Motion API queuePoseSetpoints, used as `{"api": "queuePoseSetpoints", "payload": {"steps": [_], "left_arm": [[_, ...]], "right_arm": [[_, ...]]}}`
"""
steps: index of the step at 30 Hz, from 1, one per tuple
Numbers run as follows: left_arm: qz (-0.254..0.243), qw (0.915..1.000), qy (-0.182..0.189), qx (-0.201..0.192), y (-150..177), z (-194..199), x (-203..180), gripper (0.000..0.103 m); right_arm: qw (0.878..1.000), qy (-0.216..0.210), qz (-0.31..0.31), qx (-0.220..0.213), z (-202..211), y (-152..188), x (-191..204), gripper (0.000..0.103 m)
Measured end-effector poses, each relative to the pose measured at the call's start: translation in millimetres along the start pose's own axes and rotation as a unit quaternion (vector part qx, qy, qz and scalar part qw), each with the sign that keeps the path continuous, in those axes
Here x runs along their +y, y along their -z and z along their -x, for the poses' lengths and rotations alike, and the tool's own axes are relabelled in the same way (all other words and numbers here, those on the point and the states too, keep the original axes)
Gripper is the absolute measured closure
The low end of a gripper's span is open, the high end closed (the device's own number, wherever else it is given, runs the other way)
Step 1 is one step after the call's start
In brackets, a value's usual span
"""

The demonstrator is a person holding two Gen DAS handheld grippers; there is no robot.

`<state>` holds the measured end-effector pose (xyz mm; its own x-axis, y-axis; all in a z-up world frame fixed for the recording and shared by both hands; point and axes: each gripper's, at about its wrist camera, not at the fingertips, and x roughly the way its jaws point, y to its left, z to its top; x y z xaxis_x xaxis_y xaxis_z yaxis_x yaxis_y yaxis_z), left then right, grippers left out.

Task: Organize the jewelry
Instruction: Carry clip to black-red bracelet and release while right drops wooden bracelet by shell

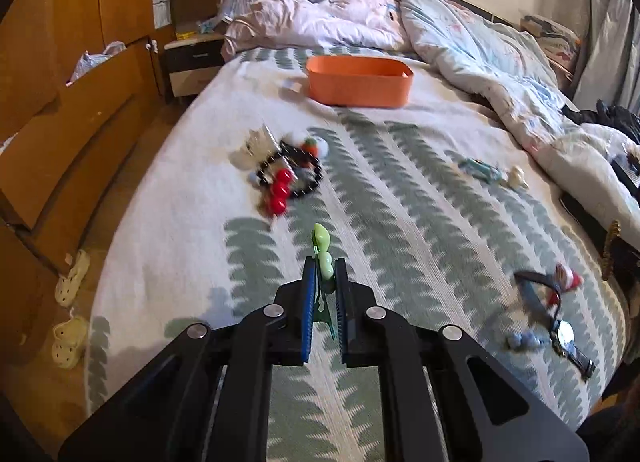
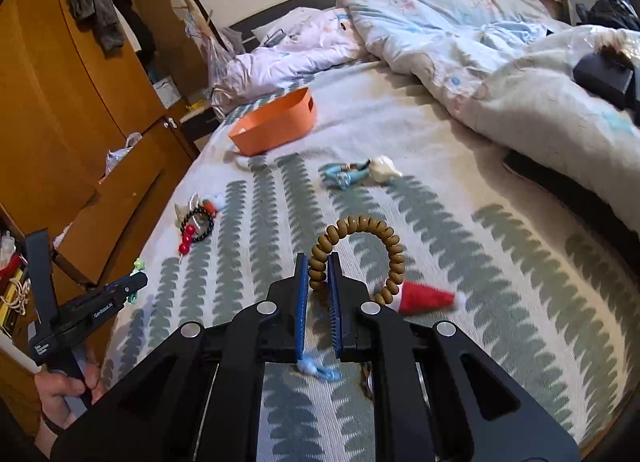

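Observation:
My left gripper [image 1: 324,262] is shut on a pale green hair clip [image 1: 323,252] that sticks up past its blue pads, above the patterned bedspread. In the right wrist view that same left gripper [image 2: 134,286] shows at the far left, held by a hand. My right gripper [image 2: 319,258] is shut on a brown beaded bracelet [image 2: 362,250], whose loop arcs up and to the right. The orange bin [image 1: 358,80], also [image 2: 276,126], sits farther up the bed. A pile with a black bead bracelet and red beads [image 1: 282,182], also [image 2: 196,228], lies to the left.
A wristwatch [image 1: 566,338] and a small red Santa hat [image 2: 424,298] lie on the bedspread [image 1: 420,230]. Teal jewelry and a white piece [image 2: 360,174] lie mid-bed. A crumpled duvet [image 1: 500,58] covers the right side. Wooden wardrobe [image 1: 60,82] stands left, slippers on the floor.

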<state>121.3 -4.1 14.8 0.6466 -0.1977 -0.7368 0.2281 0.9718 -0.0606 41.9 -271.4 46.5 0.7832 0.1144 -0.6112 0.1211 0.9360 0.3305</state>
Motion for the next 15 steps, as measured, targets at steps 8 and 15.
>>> {"api": "queuePoseSetpoints", "payload": {"steps": [8, 15], "left_arm": [[0.002, 0.9997, -0.023, 0.001, -26.4, -16.1, 5.7, 0.093], [-0.005, 0.9987, -0.051, -0.001, -68.4, -45.4, 8.5, 0.093]], "right_arm": [[1.000, 0.006, 0.018, 0.001, -27.6, -57.4, 1.0, 0.092], [0.998, 0.036, 0.047, 0.035, -100.5, -100.0, 11.4, 0.092]]}}
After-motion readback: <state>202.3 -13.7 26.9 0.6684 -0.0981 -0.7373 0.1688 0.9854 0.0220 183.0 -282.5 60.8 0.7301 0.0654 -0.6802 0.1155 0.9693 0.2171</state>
